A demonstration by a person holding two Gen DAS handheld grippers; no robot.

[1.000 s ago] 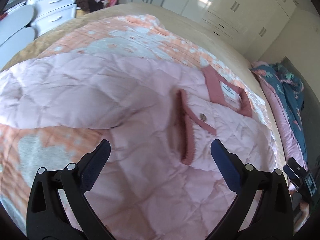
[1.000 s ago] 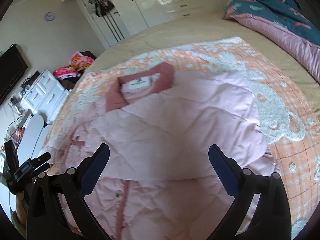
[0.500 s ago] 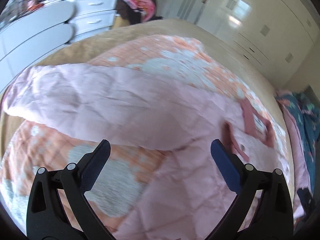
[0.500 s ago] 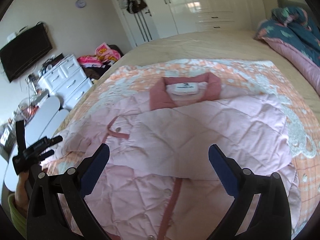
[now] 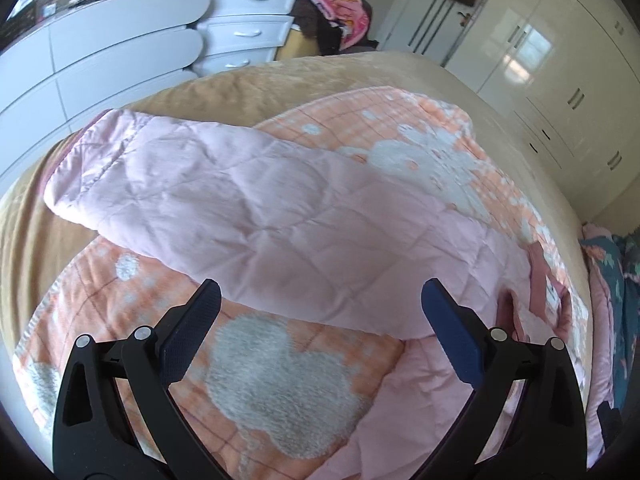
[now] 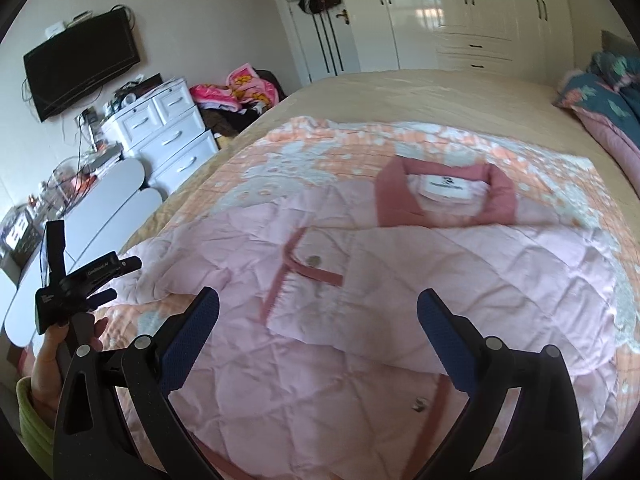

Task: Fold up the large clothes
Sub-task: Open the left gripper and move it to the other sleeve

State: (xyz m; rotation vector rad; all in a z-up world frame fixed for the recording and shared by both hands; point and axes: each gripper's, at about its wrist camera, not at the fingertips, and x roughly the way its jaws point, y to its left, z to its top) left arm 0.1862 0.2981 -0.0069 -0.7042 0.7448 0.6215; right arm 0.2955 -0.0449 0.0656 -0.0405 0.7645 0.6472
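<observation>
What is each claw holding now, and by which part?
Nothing. The left claw and right claw are both open above the pink jacket, gripping no part.

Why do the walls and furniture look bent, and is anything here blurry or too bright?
Left wrist view: fisheye curves the white drawers; glare on the glossy wardrobe doors. Right wrist view: same bending; the pink quilted jacket looks slightly soft near its dark pink collar; wardrobe doors glare.

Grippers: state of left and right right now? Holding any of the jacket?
Left gripper: open, holding nothing, above the pink quilted jacket's outstretched sleeve.
Right gripper: open, holding nothing, above the jacket's front.
</observation>
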